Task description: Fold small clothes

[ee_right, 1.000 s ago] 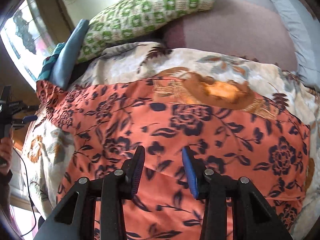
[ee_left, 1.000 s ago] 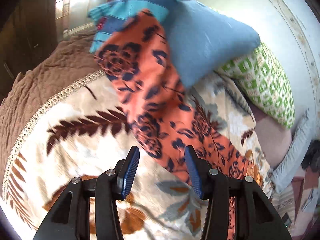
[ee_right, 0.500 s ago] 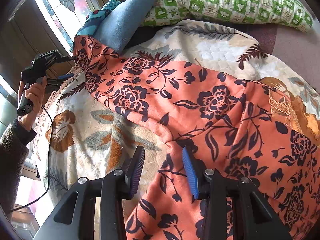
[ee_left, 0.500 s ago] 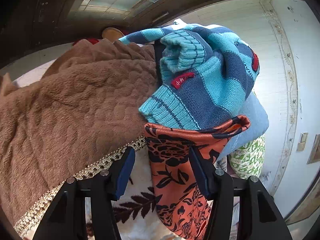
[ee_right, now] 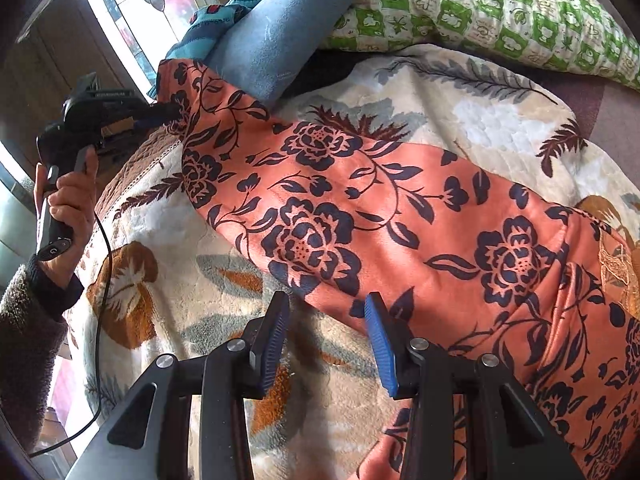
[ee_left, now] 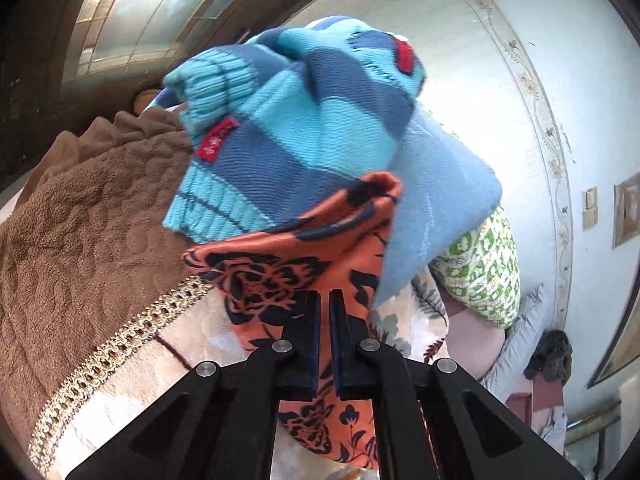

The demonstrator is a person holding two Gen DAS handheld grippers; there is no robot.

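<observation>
Right wrist view: your orange floral garment (ee_right: 360, 208) lies stretched across the leaf-print blanket (ee_right: 168, 320), running from 10 o'clock to 4 o'clock. Fabric is smooth, salmon-orange with dark navy flowers and vines; shallow creases near the 4 o'clock end. Your right gripper (ee_right: 328, 336) has its jaws apart, hovering over the garment's lower edge, nothing between the pads. Your left hand (ee_right: 68, 208) holds the left gripper (ee_right: 168, 114) at the garment's far end, 10 o'clock.

Left wrist view: left gripper (ee_left: 325, 320) is clamped together on the garment's (ee_left: 280, 272) end, just below a striped knit sweater (ee_left: 288, 128) and blue cloth (ee_left: 436, 208). The fingers cover the pinched cloth. The garment's other end runs out of frame at 4 o'clock.
</observation>
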